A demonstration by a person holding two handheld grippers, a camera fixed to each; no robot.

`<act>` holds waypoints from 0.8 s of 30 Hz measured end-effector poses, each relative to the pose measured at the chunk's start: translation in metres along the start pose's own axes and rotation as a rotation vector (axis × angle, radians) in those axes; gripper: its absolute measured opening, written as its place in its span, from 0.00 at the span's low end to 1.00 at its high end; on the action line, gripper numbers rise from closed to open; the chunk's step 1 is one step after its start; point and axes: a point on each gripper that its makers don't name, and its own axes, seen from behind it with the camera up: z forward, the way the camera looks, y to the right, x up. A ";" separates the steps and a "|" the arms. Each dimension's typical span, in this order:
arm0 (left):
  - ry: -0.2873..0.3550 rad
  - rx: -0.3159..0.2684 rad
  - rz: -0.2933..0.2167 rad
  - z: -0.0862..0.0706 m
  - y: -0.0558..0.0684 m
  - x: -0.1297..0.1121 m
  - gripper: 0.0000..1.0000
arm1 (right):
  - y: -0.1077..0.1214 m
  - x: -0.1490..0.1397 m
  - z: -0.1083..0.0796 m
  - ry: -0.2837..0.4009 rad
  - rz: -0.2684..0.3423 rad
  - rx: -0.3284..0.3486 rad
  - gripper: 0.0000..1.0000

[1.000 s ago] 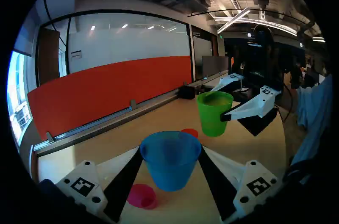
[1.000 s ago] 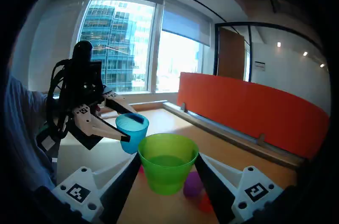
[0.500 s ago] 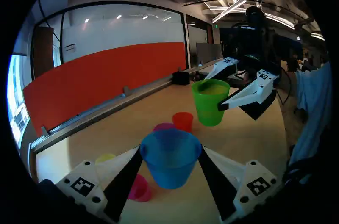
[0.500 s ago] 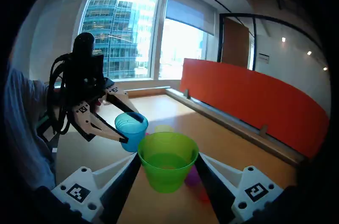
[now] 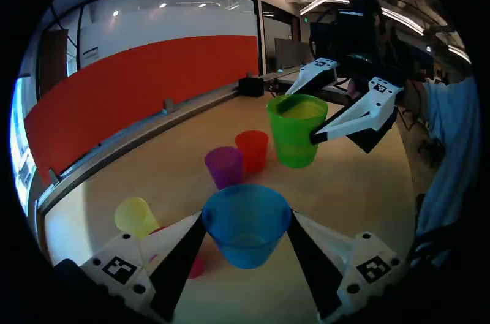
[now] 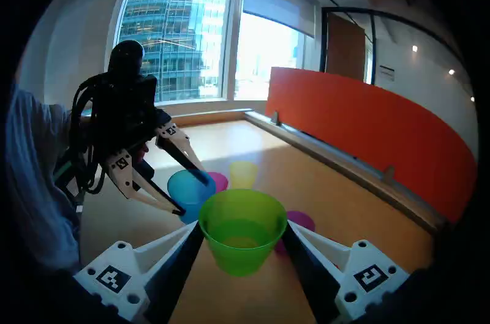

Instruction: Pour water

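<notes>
Near cup (image 5: pixel 246 235) in left tool (image 5: pixel 245 218), small cups (image 5: pixel 225 165) on table (image 5: pixel 355 189) behind (four), far cup (image 5: pixel 293 143) in right tool (image 5: pixel 296 119).

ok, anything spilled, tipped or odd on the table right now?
Nothing stands out. The blue cup in the left gripper and green cup in the right gripper are upright; no spill shows on the table.

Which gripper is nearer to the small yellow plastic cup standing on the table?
Left. The left gripper, holding a blue plastic cup, is close beside the small yellow plastic cup; the right gripper, holding a green plastic cup, is clearly farther from it.
</notes>
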 end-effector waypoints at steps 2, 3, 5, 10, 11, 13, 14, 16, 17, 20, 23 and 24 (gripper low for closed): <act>-0.009 -0.006 -0.002 0.002 0.002 -0.005 0.89 | 0.000 -0.006 0.002 -0.011 0.003 0.002 0.91; -0.014 -0.010 -0.003 0.002 0.003 -0.007 0.89 | -0.001 -0.008 0.003 -0.017 0.004 0.003 0.91; -0.027 -0.019 -0.007 0.005 0.004 -0.013 0.89 | -0.002 -0.014 0.005 -0.027 0.008 0.006 0.91; -0.057 -0.036 -0.004 0.010 0.009 -0.026 0.89 | -0.003 -0.029 0.010 -0.051 0.014 0.011 0.91; -0.063 -0.039 -0.002 0.011 0.010 -0.029 0.89 | -0.003 -0.031 0.011 -0.055 0.015 0.011 0.91; -0.075 -0.042 0.002 0.013 0.011 -0.033 0.89 | -0.004 -0.037 0.012 -0.065 0.016 0.013 0.91; -0.080 -0.044 0.003 0.014 0.011 -0.035 0.89 | -0.004 -0.040 0.013 -0.069 0.017 0.014 0.91; -0.091 -0.047 0.006 0.016 0.012 -0.039 0.89 | -0.005 -0.046 0.015 -0.078 0.018 0.015 0.91; -0.096 -0.049 0.007 0.016 0.012 -0.041 0.89 | -0.005 -0.049 0.016 -0.082 0.019 0.016 0.91; -0.109 -0.054 0.009 0.019 0.014 -0.045 0.89 | -0.005 -0.057 0.018 -0.094 0.024 0.015 0.91; -0.122 -0.062 0.010 0.021 0.016 -0.049 0.89 | -0.006 -0.065 0.021 -0.103 0.029 0.015 0.91; -0.126 -0.065 0.010 0.022 0.017 -0.051 0.89 | -0.006 -0.067 0.022 -0.105 0.030 0.015 0.91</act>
